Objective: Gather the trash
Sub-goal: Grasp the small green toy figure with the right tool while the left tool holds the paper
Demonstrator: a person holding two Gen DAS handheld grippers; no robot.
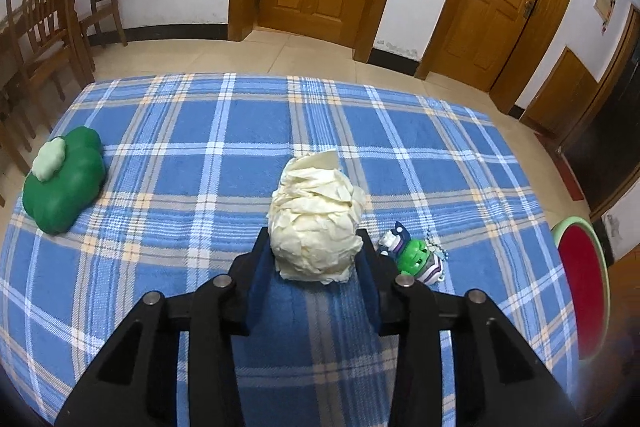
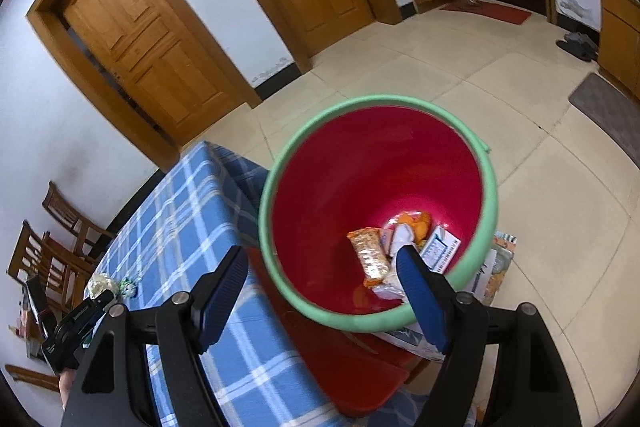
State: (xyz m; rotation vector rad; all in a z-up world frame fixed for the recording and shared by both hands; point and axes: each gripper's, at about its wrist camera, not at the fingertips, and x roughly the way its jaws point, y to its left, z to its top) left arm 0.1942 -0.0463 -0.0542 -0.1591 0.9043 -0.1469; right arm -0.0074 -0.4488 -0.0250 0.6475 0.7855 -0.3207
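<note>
**Paper wad in the left gripper, bin waiting on the right**

On my left wrist feed the left gripper (image 1: 316, 247) is clamped on a crumpled cream paper wad (image 1: 316, 219), dead centre of the frame, with a dark pad pressing in on each side. It sits over the blue plaid tablecloth (image 1: 200, 147). Just right of the wad there's a little green-and-purple toy (image 1: 416, 257) with a bead chain lying on the cloth. Far left of the frame is a green cloud-shaped thing (image 1: 66, 183). The bin's rim pokes in at the right edge.

Right wrist feed: the right gripper (image 2: 320, 291) is spread wide with nothing between its blue pads (image 2: 222, 295). It's looking down into the bin (image 2: 276, 155), red inside with a green rim, in the middle of the frame, right beside the table's corner. Down at the bottom of the bin are snack wrappers (image 2: 370, 257) and a small carton (image 2: 440, 249). In the lower left of that frame I can spot the left gripper with the wad over the table.
</note>
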